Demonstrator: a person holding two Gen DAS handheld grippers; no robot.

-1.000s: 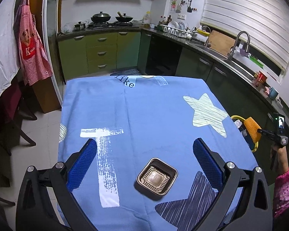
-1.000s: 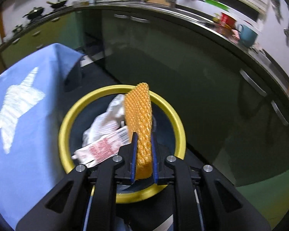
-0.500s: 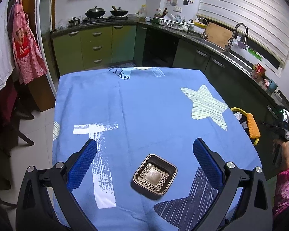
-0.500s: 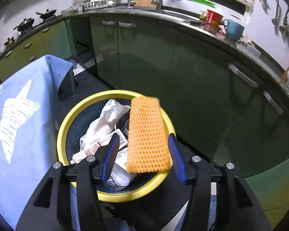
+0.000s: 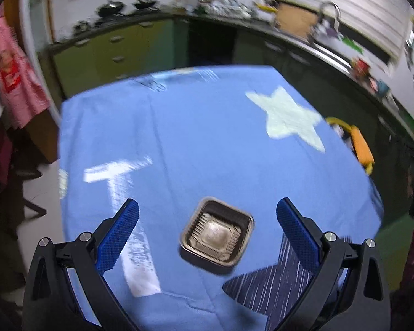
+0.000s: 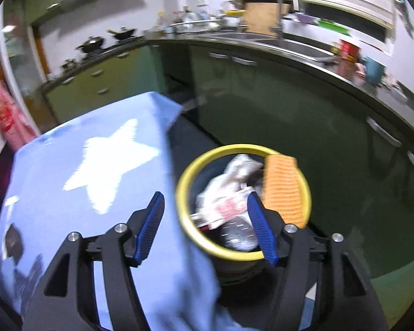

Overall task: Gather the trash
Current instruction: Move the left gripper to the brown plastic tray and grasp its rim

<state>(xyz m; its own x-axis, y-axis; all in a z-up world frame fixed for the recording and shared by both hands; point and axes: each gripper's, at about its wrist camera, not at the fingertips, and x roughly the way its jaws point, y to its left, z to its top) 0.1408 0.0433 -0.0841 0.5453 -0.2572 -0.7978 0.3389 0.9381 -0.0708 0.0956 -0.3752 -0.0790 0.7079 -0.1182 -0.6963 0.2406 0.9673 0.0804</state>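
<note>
While your right claw (image 6: 205,224) hangs over the gap between the surface (image 6: 69,171) and the yellow-rimmed bin (image 6: 185,184), its jaws have just been opening and nothing sits between them. The orange sponge (image 6: 283,190) lies just ahead of the right finger, propped across the bin's rim instead of down inside. That is probably how it settled once let go, so it may need a nudge. White wrappers and printed packaging (image 6: 226,193) fill the bin just ahead of that claw.

Your left claw (image 5: 207,216) is released too, jaws spread wide. The brown plastic tray (image 5: 216,237) sits between the two blue pads, a little nearer the right one, flat on the blue star-print cloth, with neither pad touching it. The wide spread suits the tray's square shape, letting you straddle it before closing. I judge it to be the next piece of trash to collect.

Each view fills in what the other lacks. Only the right wrist view looks down into the bin and shows its contents and how the sponge rests. In the left wrist view the bin is far off to the claw's right, past the surface's edge, showing only a slice of yellow rim and the orange sponge. The tray's ribbed inside is plain in the left wrist view. In the right wrist view it is at most a dark blur low on the claw's left.
</note>
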